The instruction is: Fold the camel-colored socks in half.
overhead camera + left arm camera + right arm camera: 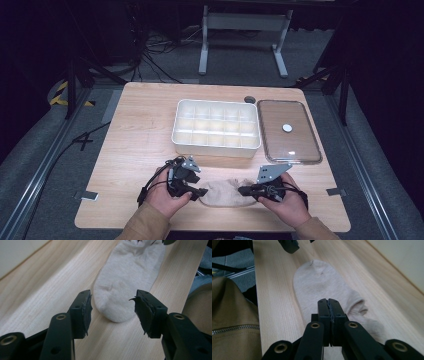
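Observation:
A beige ankle sock (225, 194) lies flat on the wooden table near its front edge, between my two grippers. In the left gripper view its rounded toe (117, 307) sits between the wide-apart jaws of my left gripper (112, 303), and neither pad touches it. In the high view my left gripper (197, 192) points right at the toe end. My right gripper (243, 190) points left at the sock's open end. In the right gripper view the right gripper (329, 301) has its jaws pressed together over the sock (317, 282); I see no fabric between the pads.
A white tray (216, 146) divided into several compartments stands behind the sock at the table's middle. Its clear lid (280, 112) with a white knob lies to the tray's right. Tan sleeves come in over the table's front edge (210, 227).

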Available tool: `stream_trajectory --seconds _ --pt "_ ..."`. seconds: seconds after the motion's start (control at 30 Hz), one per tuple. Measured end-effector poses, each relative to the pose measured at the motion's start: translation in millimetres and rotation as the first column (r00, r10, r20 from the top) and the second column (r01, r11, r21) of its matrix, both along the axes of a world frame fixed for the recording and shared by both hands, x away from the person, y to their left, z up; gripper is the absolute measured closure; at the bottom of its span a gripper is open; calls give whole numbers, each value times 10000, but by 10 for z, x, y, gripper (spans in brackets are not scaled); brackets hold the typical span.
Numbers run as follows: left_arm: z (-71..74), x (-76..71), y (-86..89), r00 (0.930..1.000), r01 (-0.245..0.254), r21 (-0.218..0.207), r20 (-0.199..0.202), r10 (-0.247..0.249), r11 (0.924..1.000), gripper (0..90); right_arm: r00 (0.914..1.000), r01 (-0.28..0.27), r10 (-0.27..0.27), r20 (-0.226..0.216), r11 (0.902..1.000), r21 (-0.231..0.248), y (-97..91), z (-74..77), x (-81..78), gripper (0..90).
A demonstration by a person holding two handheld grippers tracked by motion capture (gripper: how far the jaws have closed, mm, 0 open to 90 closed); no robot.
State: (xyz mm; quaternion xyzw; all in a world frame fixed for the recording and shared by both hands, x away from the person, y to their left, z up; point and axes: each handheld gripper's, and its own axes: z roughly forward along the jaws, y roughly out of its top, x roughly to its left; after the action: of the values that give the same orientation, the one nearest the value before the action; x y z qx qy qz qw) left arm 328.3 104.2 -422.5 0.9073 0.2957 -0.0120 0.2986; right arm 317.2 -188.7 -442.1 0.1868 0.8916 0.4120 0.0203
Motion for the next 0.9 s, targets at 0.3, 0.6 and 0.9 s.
stream_trajectory --seconds 0.3,0.6,0.9 --pt "-109 36 -24 9994 -93 406 -337 107 9991 449 10000 -43 41 -78 9994 -341 148 -166 -1 898" --pt "-196 67 -37 9979 -238 791 -576 284 9966 430 9999 34 -31 114 9995 -308 174 -214 -2 897" --pt "-241 80 -56 9975 -222 1011 -651 289 9946 432 9996 -179 185 232 9996 -233 248 -255 -9 872"
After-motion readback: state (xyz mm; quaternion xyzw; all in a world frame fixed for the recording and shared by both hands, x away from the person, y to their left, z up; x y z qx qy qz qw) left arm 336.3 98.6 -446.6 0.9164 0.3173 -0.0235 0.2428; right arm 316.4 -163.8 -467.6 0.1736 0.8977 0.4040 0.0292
